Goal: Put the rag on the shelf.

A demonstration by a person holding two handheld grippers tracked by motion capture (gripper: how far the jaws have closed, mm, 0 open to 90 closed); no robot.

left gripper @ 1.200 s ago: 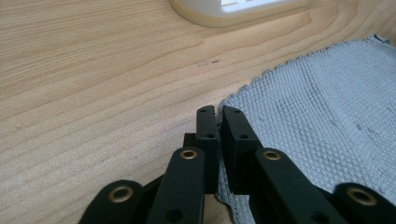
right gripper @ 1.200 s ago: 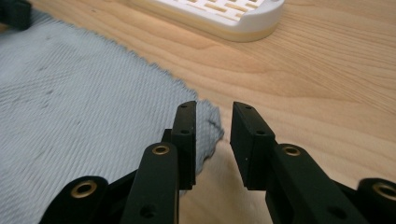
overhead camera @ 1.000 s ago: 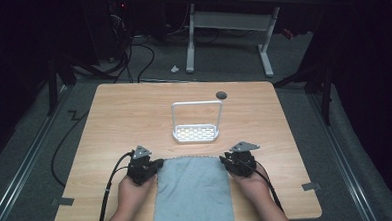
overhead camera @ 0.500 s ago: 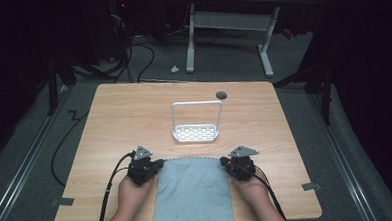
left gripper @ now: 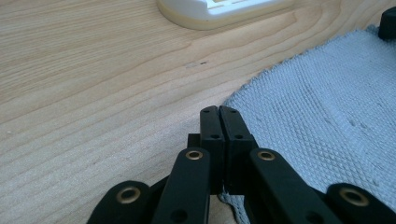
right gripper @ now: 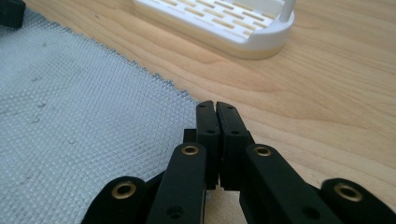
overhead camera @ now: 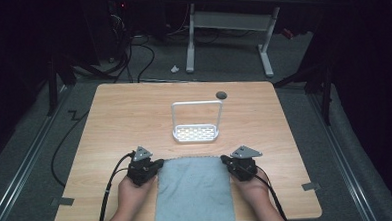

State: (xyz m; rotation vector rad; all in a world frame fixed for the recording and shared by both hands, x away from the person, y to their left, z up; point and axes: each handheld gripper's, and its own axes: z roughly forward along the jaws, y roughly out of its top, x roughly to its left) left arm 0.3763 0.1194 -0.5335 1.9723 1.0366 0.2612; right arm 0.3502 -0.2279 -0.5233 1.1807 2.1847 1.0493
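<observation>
A grey woven cloth (overhead camera: 194, 190) lies flat at the near edge of the pale wooden table (overhead camera: 114, 114). The left gripper (overhead camera: 154, 167) and right gripper (overhead camera: 225, 162) sit at its far corners, jaws pressed together, apparently pinching the fabric (edges hidden); the white slotted plastic rack (overhead camera: 197, 132) stands just beyond

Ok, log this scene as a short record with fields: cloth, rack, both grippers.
cloth: grey towel flat at the table's near edge
rack: white rack beyond the towel, apart from it
left gripper: at the towel's far left corner, jaws together on its edge
right gripper: at the far right corner, jaws just closed, at the towel's edge
</observation>
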